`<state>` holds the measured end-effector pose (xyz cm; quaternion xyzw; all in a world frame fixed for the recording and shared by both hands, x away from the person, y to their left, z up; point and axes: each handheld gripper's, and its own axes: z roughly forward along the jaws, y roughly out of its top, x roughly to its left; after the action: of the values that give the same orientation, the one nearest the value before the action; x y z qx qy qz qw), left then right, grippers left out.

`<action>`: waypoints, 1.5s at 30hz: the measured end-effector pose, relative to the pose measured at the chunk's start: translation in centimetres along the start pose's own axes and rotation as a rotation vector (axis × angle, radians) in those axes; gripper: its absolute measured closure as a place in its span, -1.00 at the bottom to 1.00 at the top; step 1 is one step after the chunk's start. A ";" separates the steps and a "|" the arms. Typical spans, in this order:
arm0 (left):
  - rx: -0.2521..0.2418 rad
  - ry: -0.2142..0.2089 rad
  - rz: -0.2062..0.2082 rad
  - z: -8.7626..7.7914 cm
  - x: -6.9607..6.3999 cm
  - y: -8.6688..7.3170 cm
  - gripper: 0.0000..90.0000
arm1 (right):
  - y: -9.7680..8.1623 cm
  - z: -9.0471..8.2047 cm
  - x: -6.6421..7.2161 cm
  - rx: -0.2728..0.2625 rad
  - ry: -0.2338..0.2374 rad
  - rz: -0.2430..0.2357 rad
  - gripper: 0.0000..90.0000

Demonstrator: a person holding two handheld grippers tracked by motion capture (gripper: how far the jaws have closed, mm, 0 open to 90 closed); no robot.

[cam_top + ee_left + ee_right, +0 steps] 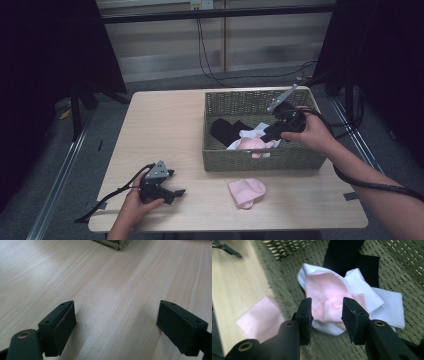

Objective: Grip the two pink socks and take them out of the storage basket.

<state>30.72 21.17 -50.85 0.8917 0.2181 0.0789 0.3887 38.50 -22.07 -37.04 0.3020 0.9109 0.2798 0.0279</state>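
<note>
My left tongs (172, 186) rest idle on the tabletop (165, 120), jaws wide and empty. My right tongs (325, 315), half open and empty, hover in the basket (260, 159) over the pink sock (324, 292), aiming to grip it; its mate (246, 191) waits at six o'clock of the basket.

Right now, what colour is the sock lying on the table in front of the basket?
Pale pink; the sock shows best in the high view.

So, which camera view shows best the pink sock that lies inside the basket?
The right gripper view: the pink sock is close and sharp there, lying on a white sock, just beyond the open fingers. In the high view the pink sock is small and partly hidden behind the basket wall. The left gripper view gives a basket corner.
</note>
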 end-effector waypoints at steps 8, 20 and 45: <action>-0.003 -0.004 -0.001 0.0 0.0 0.0 -0.67 | -0.1 2.4 -1.4 0.037 0.000 0.042 0.28; -0.002 -0.004 -0.002 0.0 0.0 0.0 -0.67 | -0.5 4.3 -2.1 0.081 0.024 0.069 0.26; -0.001 -0.005 -0.001 0.0 0.0 0.0 -0.67 | -1.1 7.6 -3.0 0.155 0.095 0.023 0.78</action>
<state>30.69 21.18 -50.87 0.8916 0.2176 0.0767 0.3897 42.04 -20.77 -44.35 0.3000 0.9266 0.2228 -0.0423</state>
